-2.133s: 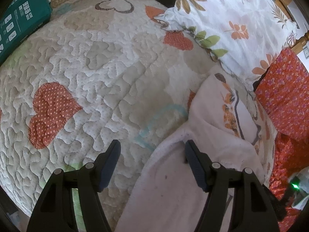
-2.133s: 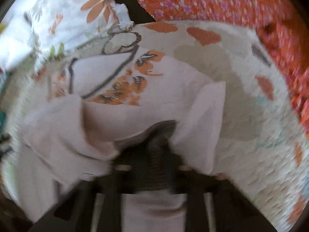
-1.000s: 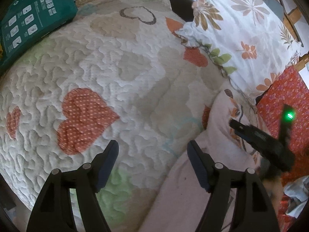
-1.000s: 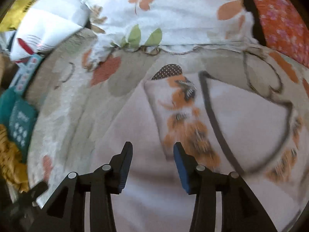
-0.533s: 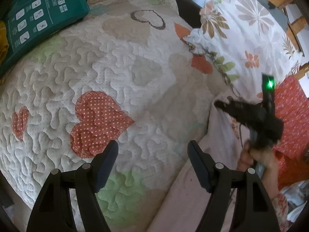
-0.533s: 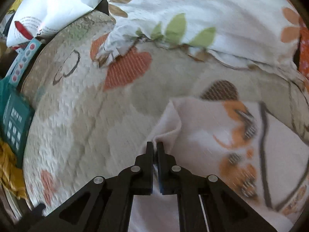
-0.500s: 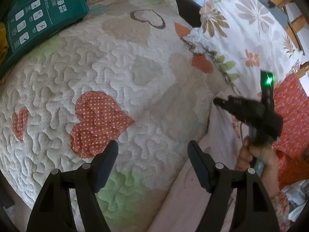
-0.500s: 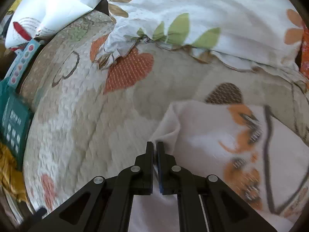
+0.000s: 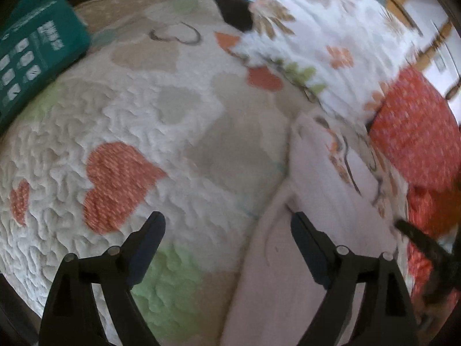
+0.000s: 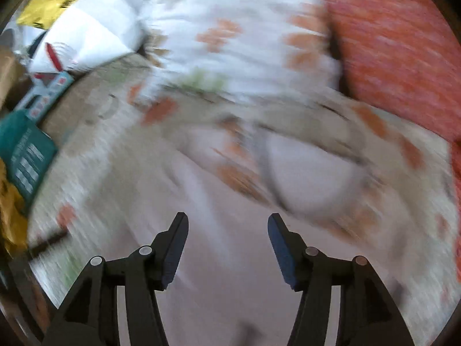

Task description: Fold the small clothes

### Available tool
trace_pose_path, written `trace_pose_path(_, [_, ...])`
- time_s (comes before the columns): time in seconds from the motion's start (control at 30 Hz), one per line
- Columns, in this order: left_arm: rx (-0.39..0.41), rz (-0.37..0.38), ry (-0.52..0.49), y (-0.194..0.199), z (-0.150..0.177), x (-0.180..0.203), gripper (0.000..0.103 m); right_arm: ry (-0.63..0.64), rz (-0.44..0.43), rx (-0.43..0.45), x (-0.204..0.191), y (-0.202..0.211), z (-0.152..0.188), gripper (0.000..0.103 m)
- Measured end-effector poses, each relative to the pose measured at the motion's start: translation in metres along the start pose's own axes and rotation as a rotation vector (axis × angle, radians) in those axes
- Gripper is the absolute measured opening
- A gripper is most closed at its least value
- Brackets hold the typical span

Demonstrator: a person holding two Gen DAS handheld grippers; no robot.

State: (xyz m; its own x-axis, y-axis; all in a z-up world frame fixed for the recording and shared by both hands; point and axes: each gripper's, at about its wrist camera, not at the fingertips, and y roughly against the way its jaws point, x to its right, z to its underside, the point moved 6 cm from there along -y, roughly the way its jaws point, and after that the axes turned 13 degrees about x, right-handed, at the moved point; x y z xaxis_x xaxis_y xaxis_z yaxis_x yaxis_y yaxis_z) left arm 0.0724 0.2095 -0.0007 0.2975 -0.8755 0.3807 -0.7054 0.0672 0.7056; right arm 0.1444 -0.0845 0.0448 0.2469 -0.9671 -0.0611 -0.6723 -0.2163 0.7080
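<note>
A small pale pink garment with an orange and dark print lies on the heart-patterned quilt, at the right of the left wrist view. My left gripper is open and empty, over the garment's left edge. My right gripper is open and empty above the garment; that view is blurred by motion. The right gripper's dark body shows at the right edge of the left wrist view.
A floral pillow and an orange-red patterned cushion lie behind the garment. A green package sits at the quilt's far left. White and yellow bags are at the back left.
My right gripper was shut on the garment's left corner; now it is open, has let go and has pulled back towards the lower right. My left gripper stays open.
</note>
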Motion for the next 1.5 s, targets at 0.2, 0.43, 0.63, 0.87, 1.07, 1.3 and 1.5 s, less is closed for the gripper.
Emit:
trace_pose_path(0.2, [-0.126, 0.065, -0.048, 0.0, 0.038, 0.003, 0.087, -0.276, 0.126, -0.027, 0.119, 0.085, 0.105, 0.062])
trace_pose_path(0.43, [-0.082, 0.083, -0.056, 0.013, 0.071, -0.017, 0.065, -0.522, 0.107, -0.051, 0.181, 0.101, 0.206, 0.062])
trace_pose_path(0.63, [-0.016, 0.106, -0.165, 0.032, 0.098, -0.011, 0.065, -0.602, -0.113, 0.019, 0.154, 0.101, 0.223, 0.063])
trace_pose_path(0.87, [-0.051, 0.226, -0.087, 0.049, 0.134, -0.008, 0.063, -0.727, -0.321, 0.04, 0.137, 0.103, 0.239, 0.063])
trace_pose_path(1.07, [-0.091, 0.268, -0.009, 0.058, 0.17, -0.005, 0.057, -0.823, -0.426, 0.039, 0.137, 0.105, 0.256, 0.063])
trace_pose_path(1.3, [-0.153, 0.34, 0.146, 0.061, 0.189, -0.014, 0.057, -0.846, -0.498, 0.018, 0.122, 0.108, 0.268, 0.063])
trace_pose_path(1.5, [-0.185, 0.345, 0.181, 0.066, 0.209, -0.018, 0.048, -0.836, -0.535, -0.009, 0.107, 0.107, 0.273, 0.063])
